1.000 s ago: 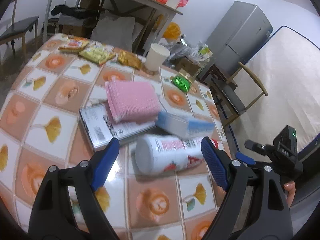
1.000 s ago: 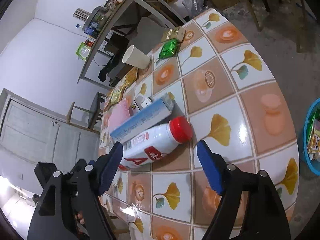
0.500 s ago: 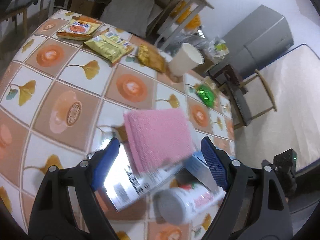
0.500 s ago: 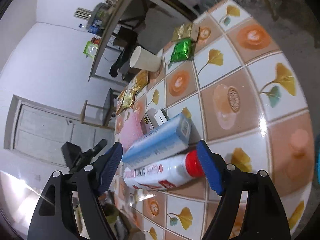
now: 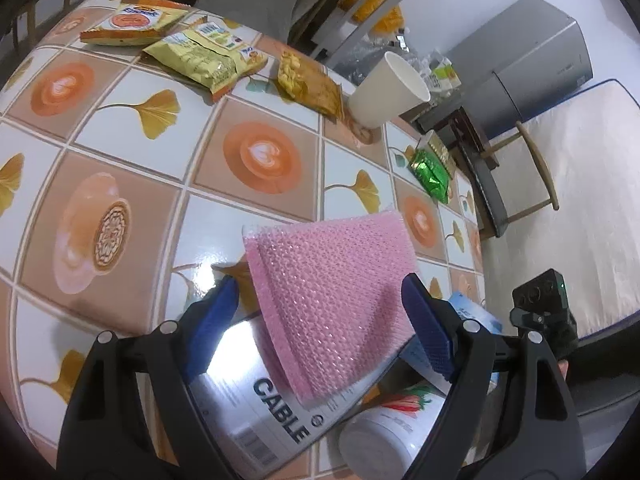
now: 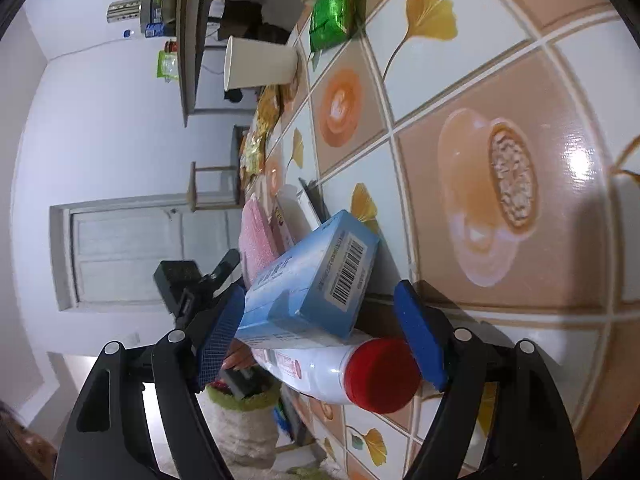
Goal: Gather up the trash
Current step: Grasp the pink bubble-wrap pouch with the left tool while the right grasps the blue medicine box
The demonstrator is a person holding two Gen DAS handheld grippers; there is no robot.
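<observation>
A pink bubble-wrap pouch [image 5: 332, 296] lies on a grey "CABLE" box [image 5: 256, 408] on the tiled table. My left gripper [image 5: 320, 320] is open, its blue fingers on either side of the pouch, not clamping it. A blue carton [image 6: 316, 280] rests on a white bottle with a red cap [image 6: 352, 372]. My right gripper [image 6: 320, 336] is open, its fingers either side of the carton's end, just above the bottle. The bottle [image 5: 384, 440] and carton [image 5: 468, 312] also show in the left wrist view.
A white paper cup [image 5: 384, 92], a green foil packet [image 5: 430, 174], and yellow and orange snack bags [image 5: 204, 56] lie farther back on the table [image 5: 120, 160]. A chair [image 5: 508, 176] stands past the right edge. A green-rimmed sack [image 6: 240, 424] sits on the floor.
Both grippers moved forward and lower. The left one came over the pink pouch; the right one tilted and closed in on the blue carton and bottle. Both stayed open.
</observation>
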